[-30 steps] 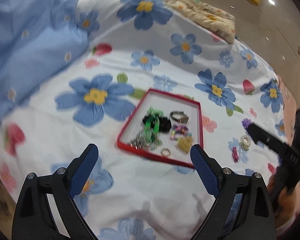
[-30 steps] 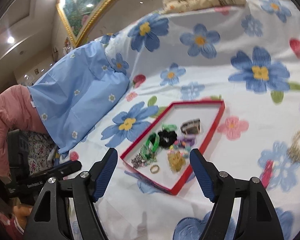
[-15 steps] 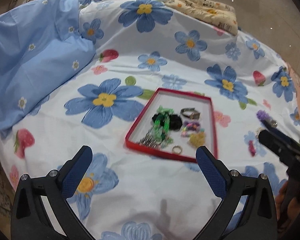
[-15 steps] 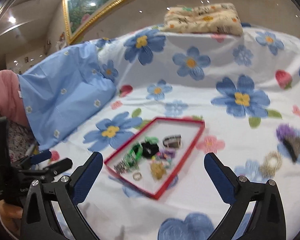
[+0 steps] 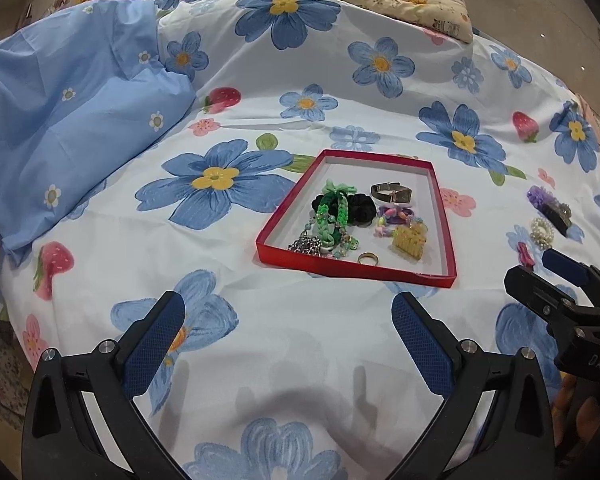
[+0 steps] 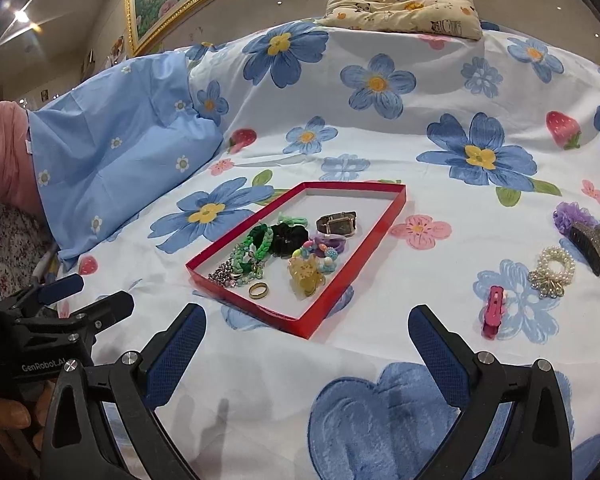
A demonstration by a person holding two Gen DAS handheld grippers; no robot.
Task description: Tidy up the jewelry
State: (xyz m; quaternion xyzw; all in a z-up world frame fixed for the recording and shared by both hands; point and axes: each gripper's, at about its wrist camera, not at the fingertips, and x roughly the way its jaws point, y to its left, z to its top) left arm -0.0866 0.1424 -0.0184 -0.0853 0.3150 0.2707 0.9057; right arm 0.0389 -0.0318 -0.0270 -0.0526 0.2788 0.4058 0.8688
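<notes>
Right wrist view: both grippers, left gripper (image 6: pixel 62 294) and right gripper (image 6: pixel 307 334), hover with jaws spread, empty, having just opened; shallow red cardboard tray (image 6: pixel 342 284) of jewelry ahead, pink plastic hair clip (image 6: pixel 494 312) beside it on the flowered bed sheet (image 6: pixel 380 148).

colours on the bed

white bedsheet (image 5: pixel 284 360) printed with blue yellow-centred flowers and pink strawberries. light blue pillow (image 5: pixel 68 120) dotted with small white daisies. red tray (image 6: pixel 352 280) with white floor. green braided bracelet (image 6: pixel 260 240), black scrunchie (image 6: pixel 290 236), gold ring (image 6: pixel 258 290), pink clip (image 6: pixel 493 312), purple scrunchie (image 6: pixel 570 216), cream panda-print cushion (image 6: pixel 404 10).
</notes>
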